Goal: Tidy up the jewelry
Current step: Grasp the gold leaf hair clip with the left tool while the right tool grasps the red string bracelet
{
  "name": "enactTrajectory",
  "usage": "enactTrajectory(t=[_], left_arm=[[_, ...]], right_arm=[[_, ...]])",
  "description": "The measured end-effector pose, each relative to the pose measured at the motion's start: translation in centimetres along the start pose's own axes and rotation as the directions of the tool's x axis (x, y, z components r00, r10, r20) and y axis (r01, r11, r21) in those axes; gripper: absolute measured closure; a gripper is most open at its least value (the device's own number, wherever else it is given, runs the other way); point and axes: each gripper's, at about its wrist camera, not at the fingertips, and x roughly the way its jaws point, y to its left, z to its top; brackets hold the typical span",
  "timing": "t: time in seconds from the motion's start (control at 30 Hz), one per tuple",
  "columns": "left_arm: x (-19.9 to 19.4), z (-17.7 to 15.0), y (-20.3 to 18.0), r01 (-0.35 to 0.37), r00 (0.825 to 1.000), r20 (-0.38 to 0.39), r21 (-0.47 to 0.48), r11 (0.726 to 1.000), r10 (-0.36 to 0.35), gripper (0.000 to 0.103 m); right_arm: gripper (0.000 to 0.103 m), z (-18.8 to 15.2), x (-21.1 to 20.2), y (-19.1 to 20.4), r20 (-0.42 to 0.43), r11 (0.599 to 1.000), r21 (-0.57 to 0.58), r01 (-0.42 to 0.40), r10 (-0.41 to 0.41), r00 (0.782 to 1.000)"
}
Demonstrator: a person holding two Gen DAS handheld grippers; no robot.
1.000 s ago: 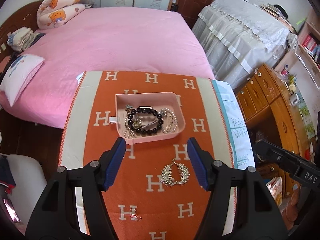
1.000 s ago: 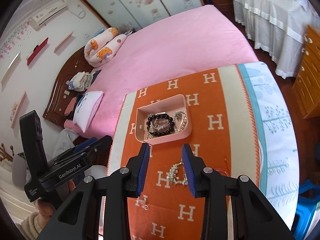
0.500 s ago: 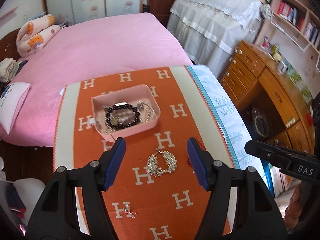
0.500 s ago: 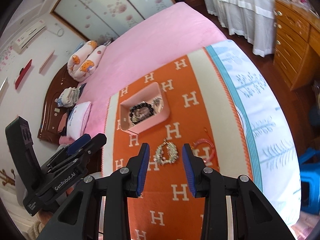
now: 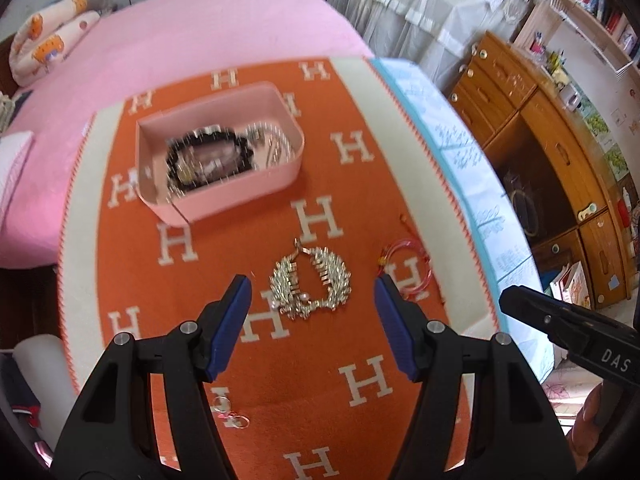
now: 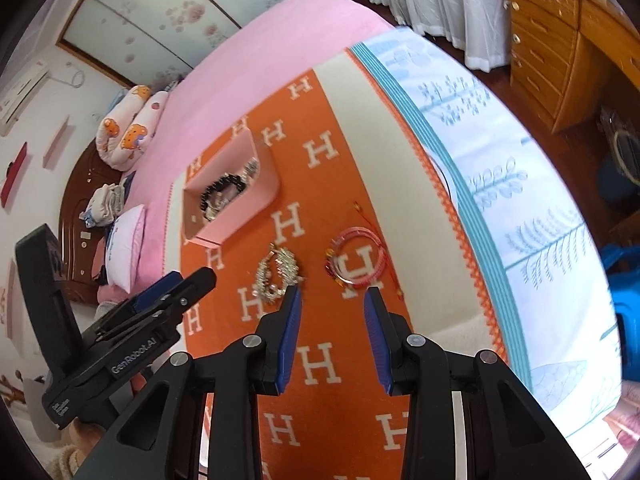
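A pink jewelry box [image 5: 280,178] [image 6: 260,200] sits on the orange H-patterned cloth [image 5: 360,420] and holds a black bead bracelet [image 5: 208,156] and silvery chains. A gold leaf-shaped bracelet [image 5: 310,286] [image 6: 278,270] lies in front of the box. A thin red cord bracelet [image 5: 406,270] [image 6: 356,260] lies to its right. My left gripper [image 5: 312,304] is open and empty, hovering just above the gold bracelet. My right gripper [image 6: 330,308] is open and empty, just short of the red bracelet.
A small pair of ring-like trinkets [image 5: 230,414] lies on the cloth near my left gripper's base. A pink bed [image 5: 180,28] lies beyond the table. A wooden cabinet [image 5: 560,152] stands right. A blue stool [image 6: 624,292] stands by the table edge.
Both grippers have moved forward and down toward the cloth. The left one closed in on the gold bracelet, the right one swung right toward the red bracelet. Both stayed open.
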Motion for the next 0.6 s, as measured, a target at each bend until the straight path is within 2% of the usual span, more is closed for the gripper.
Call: enactTrajectory(t=[0.23, 0.6], left_arm=[[6.2, -0.9, 0.3, -0.028, 0.995, -0.094, -0.031, 0.999, 0.025, 0.042], [10.8, 0.0, -1.1, -0.044, 0.986, -0.164, -0.053, 0.998, 0.035, 0.043]], right_arm=[[0.076, -0.7, 5.0, -1.8, -0.054, 0.999, 0.033, 0.036, -0.034, 0.998], [0.078, -0.4, 8.8, -3.3, -0.081, 0.996, 0.072, 0.054, -0.048, 0.996]])
